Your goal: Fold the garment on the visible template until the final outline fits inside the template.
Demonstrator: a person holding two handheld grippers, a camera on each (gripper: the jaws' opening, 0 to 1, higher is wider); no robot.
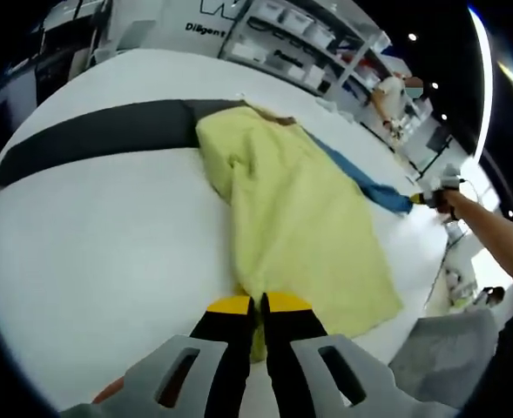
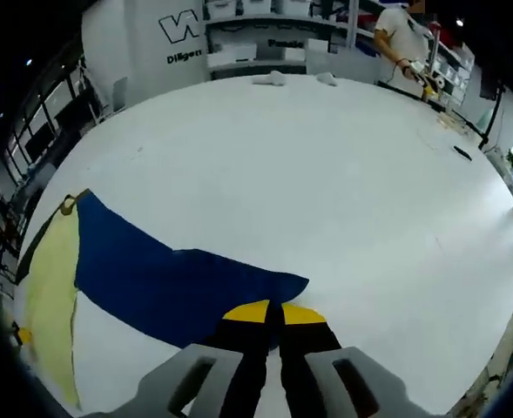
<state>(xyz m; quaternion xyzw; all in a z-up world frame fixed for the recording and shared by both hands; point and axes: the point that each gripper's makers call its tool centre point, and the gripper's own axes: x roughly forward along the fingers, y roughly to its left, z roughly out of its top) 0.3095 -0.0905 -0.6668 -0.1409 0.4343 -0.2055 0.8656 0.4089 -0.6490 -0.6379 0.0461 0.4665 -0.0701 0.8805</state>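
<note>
Left gripper view has my left tool [image 1: 257, 305] with its yellow-tipped jaws drawn together on the near hem of the yellow garment [image 1: 300, 218]; I read that as pinching the cloth, though the jaws themselves hide the pinch. The garment lies spread across the white worktop [image 1: 108, 252], one end overlapping a long dark strip [image 1: 91, 131] that I take to be the template. A blue cloth [image 1: 365, 183] runs out from under the yellow one toward my right tool [image 1: 430, 198], seen far off at the end of my forearm.

From the right gripper view, my right tool [image 2: 273, 311] has its jaws pressed together at the tip of the blue cloth [image 2: 169, 283]; it looks to be gripping that corner, but the contact is covered. The yellow garment [image 2: 47, 296] shows at the far end of the blue one.

I judge the folding to be at an early stage: the cloth is stretched out flat between both tools and nothing is yet folded down to the strip's outline. The next move calls for carrying a held edge up and over toward the template while keeping the other end tensioned so the fabric does not bunch.

Count: two tools, one yellow garment, one blue cloth, one dark strip, one worktop. One other person [image 2: 404, 43] stands at the far edge by the shelving [image 1: 308, 43].
</note>
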